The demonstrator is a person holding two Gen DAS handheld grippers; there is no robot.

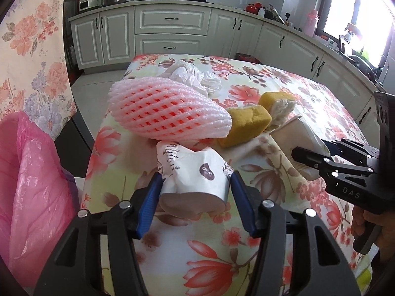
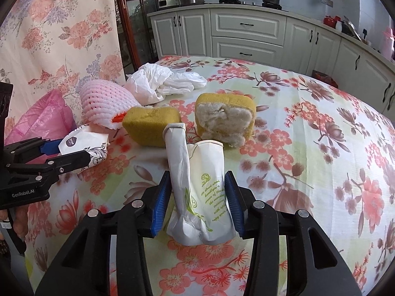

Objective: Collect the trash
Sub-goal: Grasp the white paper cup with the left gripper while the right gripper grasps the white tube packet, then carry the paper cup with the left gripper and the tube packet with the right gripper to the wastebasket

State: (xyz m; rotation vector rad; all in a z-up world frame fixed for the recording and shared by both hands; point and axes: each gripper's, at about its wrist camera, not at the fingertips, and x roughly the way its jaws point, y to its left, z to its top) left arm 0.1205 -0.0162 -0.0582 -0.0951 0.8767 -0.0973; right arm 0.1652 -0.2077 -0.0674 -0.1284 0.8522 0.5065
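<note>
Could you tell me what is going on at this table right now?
A person is clearing trash off the floral tablecloth with two handheld grippers. The left gripper is clamped on a crushed printed paper cup, the right gripper on a flattened white paper cup. Two sponge pieces, a foam fruit net and a white plastic bag remain.

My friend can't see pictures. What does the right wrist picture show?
The right gripper squeezes a crumpled white paper cup between its blue fingers on a flowery tablecloth. Behind it sit two torn yellow sponges and pink foam netting.
</note>
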